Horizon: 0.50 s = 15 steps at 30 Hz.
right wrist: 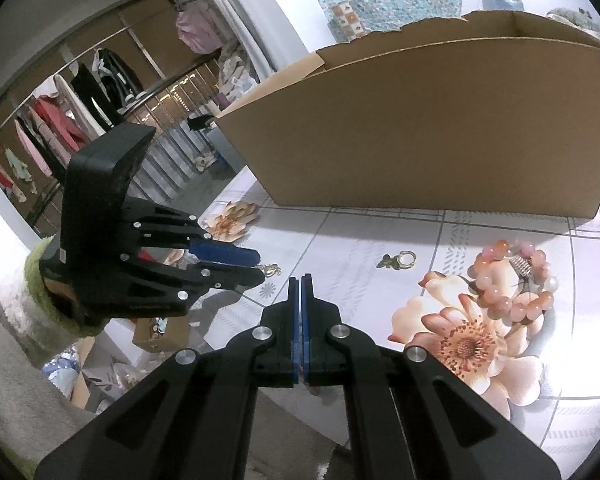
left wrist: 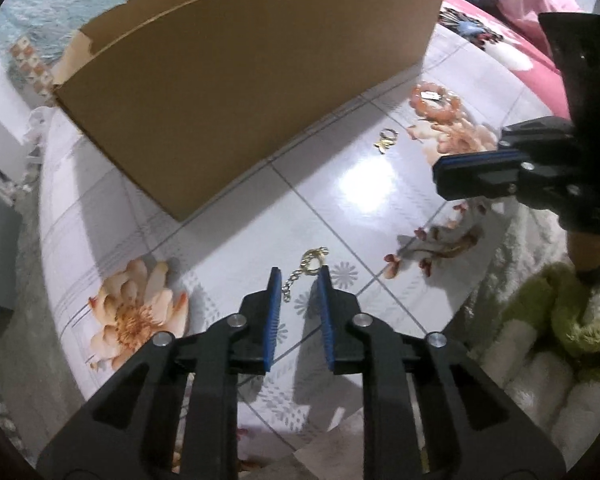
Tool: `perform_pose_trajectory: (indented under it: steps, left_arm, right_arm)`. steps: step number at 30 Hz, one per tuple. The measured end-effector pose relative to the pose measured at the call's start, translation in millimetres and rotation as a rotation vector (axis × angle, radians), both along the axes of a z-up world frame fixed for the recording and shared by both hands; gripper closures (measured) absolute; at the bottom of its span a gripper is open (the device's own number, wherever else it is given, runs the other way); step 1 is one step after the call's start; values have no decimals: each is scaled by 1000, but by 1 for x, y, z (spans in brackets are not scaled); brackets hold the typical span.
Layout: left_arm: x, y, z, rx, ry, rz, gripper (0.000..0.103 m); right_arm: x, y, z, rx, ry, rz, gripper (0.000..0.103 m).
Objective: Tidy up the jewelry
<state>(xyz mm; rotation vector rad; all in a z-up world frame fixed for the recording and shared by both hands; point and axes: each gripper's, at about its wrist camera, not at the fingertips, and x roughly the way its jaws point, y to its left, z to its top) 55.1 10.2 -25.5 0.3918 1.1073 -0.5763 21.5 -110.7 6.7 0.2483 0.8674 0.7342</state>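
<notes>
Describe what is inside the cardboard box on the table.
Little shows. The cardboard box is open-topped, but both views see mostly its outer wall; only a strip of bare inner wall appears near the far corner. Its floor and any contents are hidden by the near wall.

Box (left wrist: 235, 92) at the table's (left wrist: 372, 216) back; before it, ring (left wrist: 387, 139) between bracelet (left wrist: 436, 102) and chain (left wrist: 306, 274).

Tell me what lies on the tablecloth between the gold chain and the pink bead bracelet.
A small gold ring with a charm lies between the gold chain and the pink bead bracelet, clearest in the right wrist view.
</notes>
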Motion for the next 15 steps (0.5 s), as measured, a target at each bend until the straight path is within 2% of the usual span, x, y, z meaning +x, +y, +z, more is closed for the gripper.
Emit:
perform_pose_trajectory:
  steps: [1,4,10,15]
  left_arm:
    - [0,0,0,0,4,-12,90]
    - [-5,-5,-1,-7,20,-60,103]
    - [-16,-16,5,-55,-8,-73,103]
    - [-16,-7,32,-181,-46,1,103]
  right_arm:
    - [0,0,0,4,3,-1,101]
    - [1,-1,-1,8,8,-8,101]
    - [-2,-7,1,4,5,-21,101]
    - [-5,-10,3,1,-1,-30,101]
